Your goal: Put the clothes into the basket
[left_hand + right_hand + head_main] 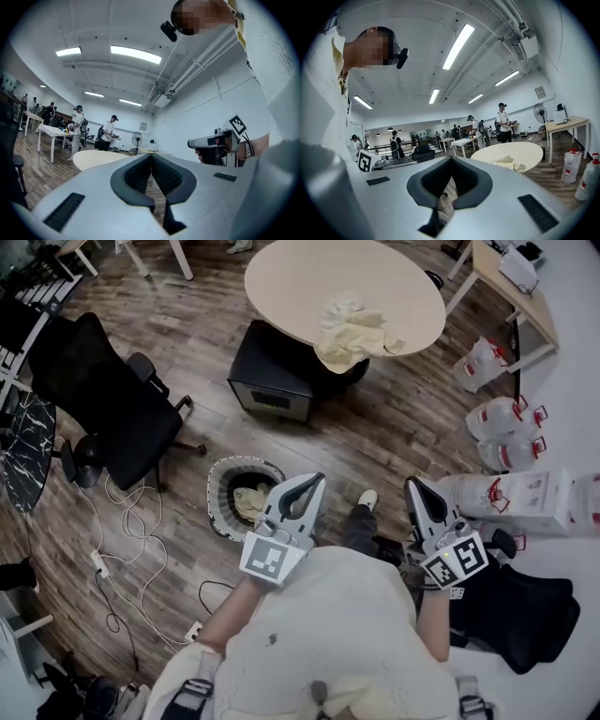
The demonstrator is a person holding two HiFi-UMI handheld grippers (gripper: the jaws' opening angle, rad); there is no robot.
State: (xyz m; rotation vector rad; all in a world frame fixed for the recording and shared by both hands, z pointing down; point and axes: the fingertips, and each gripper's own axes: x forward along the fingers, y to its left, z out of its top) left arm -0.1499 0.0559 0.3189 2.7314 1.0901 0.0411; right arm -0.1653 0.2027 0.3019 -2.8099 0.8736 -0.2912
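On the round surface [281, 277], well apart from both grippers, lie the pale clothes [354, 332]. The basket [217, 479] on the floor, just beside the left gripper [315, 481], holds one garment [248, 501]. The jaws of the left gripper and the right gripper [413, 486] are closed and empty.

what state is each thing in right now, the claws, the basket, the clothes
left claw, shut, nothing in it
right claw, shut, nothing in it
basket, upright on the floor, one pale cloth inside
clothes, heaped on the round table, partly hanging over its edge, not yet in the basket
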